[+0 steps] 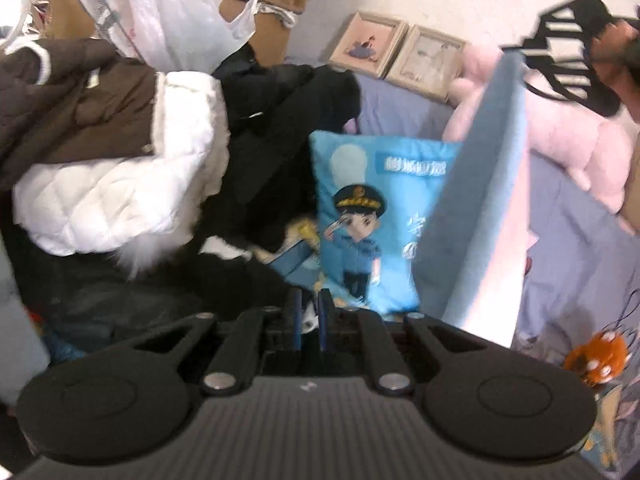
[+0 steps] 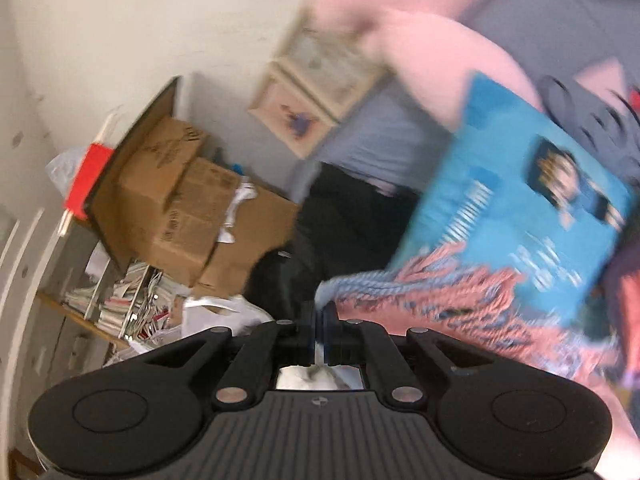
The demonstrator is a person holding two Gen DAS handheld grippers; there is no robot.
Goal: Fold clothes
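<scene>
The right gripper (image 2: 320, 320) was clamped on the knitted garment (image 2: 440, 296), which trailed to its right. The left gripper (image 1: 309, 312), jaws narrowly apart and empty, was farther off.

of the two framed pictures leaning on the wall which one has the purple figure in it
The left framed picture, nearer the cardboard boxes. It shows a small purple figure; the right framed picture beside it looks pale, with no purple.

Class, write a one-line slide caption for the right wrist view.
Right gripper shut on a pink and blue knitted garment, lifted before a blue cartoon cushion.
</scene>
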